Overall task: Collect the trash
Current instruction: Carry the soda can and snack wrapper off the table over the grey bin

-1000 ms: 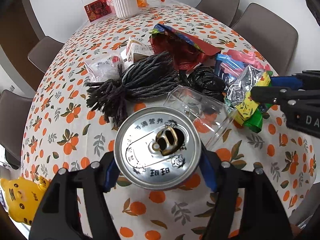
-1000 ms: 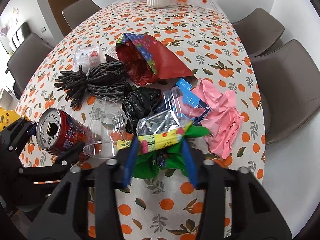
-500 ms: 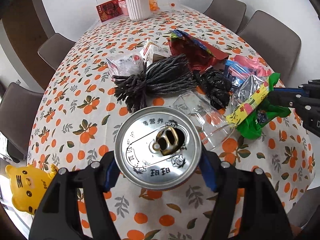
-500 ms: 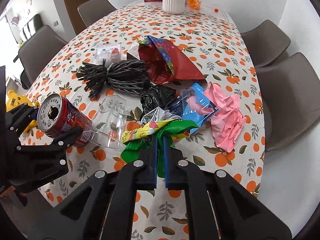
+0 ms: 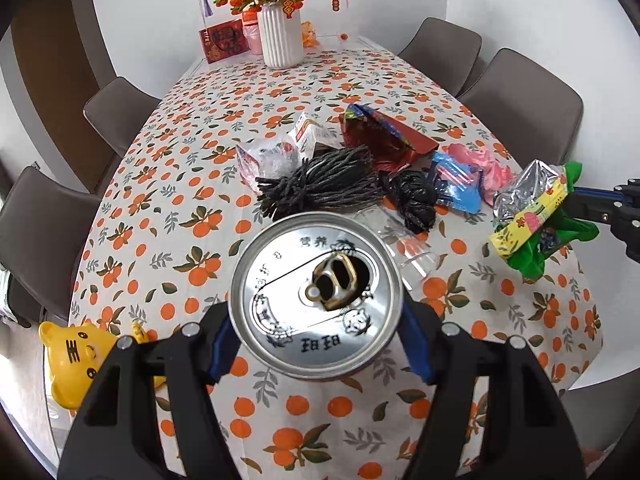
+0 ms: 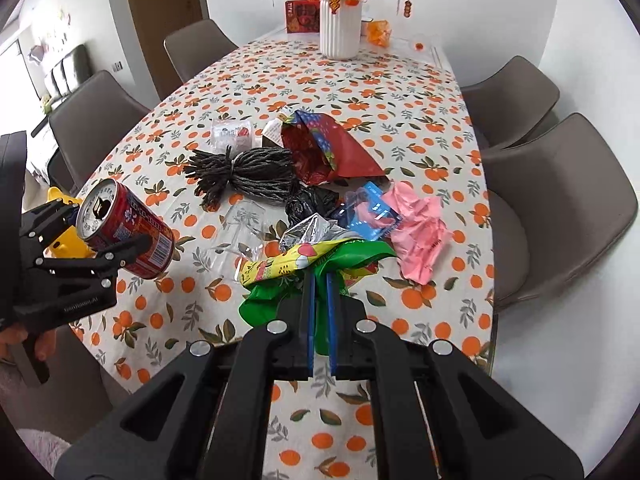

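My left gripper (image 5: 316,340) is shut on a red drink can (image 5: 316,294) with an open silver top, held above the table's near edge; the can also shows in the right wrist view (image 6: 126,228). My right gripper (image 6: 320,296) is shut on a green and yellow snack wrapper (image 6: 312,264) with a silver inside, lifted off the table; it also shows in the left wrist view (image 5: 536,216). Other trash lies mid-table: a clear plastic cup (image 6: 236,232), a black bag (image 6: 310,202), a blue packet (image 6: 370,210), pink crumpled plastic (image 6: 420,226), a red foil bag (image 6: 324,152).
A dark yarn bundle (image 6: 244,174) and a small clear packet (image 6: 232,132) lie left of the red bag. A white vase (image 6: 340,28) stands at the far end. A yellow tiger toy (image 5: 76,356) sits at the near left edge. Grey chairs (image 6: 556,208) ring the table.
Both grippers have risen and pulled back from the table. The right gripper closed on the green wrapper and lifted it. The can stays held in the left.
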Available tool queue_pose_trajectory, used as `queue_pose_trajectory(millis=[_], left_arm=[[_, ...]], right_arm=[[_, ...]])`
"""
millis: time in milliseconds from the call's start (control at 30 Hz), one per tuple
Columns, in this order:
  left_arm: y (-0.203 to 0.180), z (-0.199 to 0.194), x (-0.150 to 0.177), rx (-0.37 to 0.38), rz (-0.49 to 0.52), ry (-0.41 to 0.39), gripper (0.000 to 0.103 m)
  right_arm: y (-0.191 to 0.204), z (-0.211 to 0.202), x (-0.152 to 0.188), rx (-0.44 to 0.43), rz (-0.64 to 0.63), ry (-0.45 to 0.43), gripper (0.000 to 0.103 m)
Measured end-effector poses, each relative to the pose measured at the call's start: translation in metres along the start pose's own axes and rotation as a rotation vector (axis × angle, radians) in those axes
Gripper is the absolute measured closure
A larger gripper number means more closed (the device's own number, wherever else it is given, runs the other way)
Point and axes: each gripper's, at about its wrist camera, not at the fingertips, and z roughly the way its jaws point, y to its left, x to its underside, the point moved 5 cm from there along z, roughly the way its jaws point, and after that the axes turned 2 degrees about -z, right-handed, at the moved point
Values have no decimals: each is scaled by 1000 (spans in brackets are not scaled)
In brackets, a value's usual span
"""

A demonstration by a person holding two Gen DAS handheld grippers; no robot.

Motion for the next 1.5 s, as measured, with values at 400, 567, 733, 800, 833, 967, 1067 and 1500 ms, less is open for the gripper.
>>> queue_pose_trajectory(millis=[400,567,733,800,833,967,1067,1500], left_arm=[[-130,-20,-16,198,244,-28,36],[-217,-18,-11,288,362,-13,36],[-315,-15,1,357,442,2,36],[-349,-13,8,376,450,17,36],[-367,-11,12,387,453,29,36],[-436,3,35,406,452,78,36],[-473,23,53,405,446,111,36],[-546,176,158,259,316,263,36]], right_arm=[[-84,-60,73,121,202,-15,99],[-144,-88,127,187,321,-4,99],[-205,-115,185,238,402,21,99],[-234,-125,210,256,422,36,99],[-245,-127,219,260,429,42,99],[-296,-134,262,277,440,72,99],[-328,-125,288,275,430,94,99],[-392,20,370,181,336,181,99]])
